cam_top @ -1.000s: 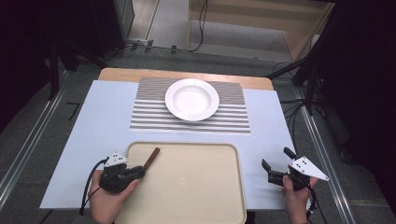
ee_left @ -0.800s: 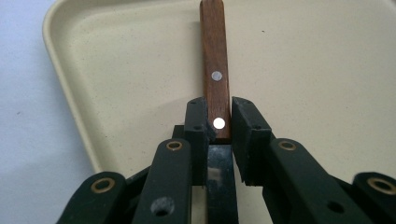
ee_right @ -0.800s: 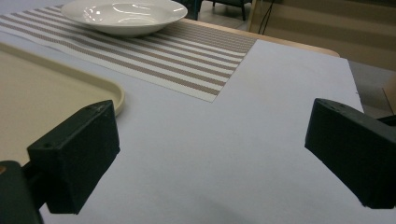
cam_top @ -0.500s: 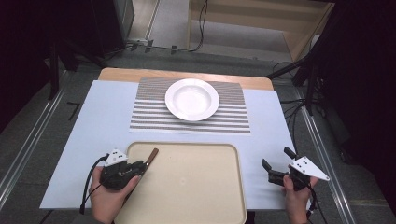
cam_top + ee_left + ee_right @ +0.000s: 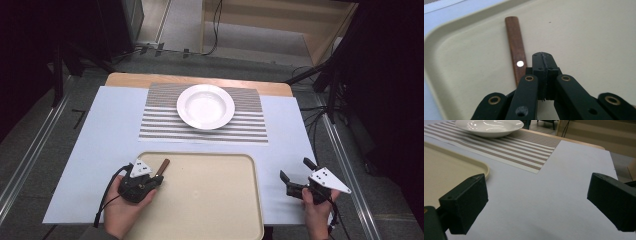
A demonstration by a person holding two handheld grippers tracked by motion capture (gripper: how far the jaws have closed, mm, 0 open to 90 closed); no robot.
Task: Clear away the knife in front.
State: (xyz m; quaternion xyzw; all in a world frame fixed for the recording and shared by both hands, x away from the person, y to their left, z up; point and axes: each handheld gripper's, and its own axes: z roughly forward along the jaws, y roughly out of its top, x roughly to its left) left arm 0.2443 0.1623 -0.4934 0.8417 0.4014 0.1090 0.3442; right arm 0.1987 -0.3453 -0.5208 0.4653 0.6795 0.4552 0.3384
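Observation:
A brown wooden handle (image 5: 162,167) with a pale rivet lies at the left end of the beige tray (image 5: 210,200). In the left gripper view the handle (image 5: 515,47) runs just left of the jaws and passes under the linkage. My left gripper (image 5: 156,180) hovers low over the tray (image 5: 586,37). Its jaws have just been closing, and the left gripper (image 5: 542,56) is now shut, pads together, with nothing seen between them. My right gripper (image 5: 296,170) rests open over the white table cover, right of the tray, and nothing lies inside the right gripper (image 5: 536,205).
A white deep plate (image 5: 205,106) stands on a striped placemat (image 5: 250,125) at the far middle of the table. The white table cover (image 5: 100,130) spreads beyond the tray on both sides. Dark floor, rails and cables surround the table.
The left gripper has shifted slightly to the right beside the handle. The right gripper, tray and plate have not moved.

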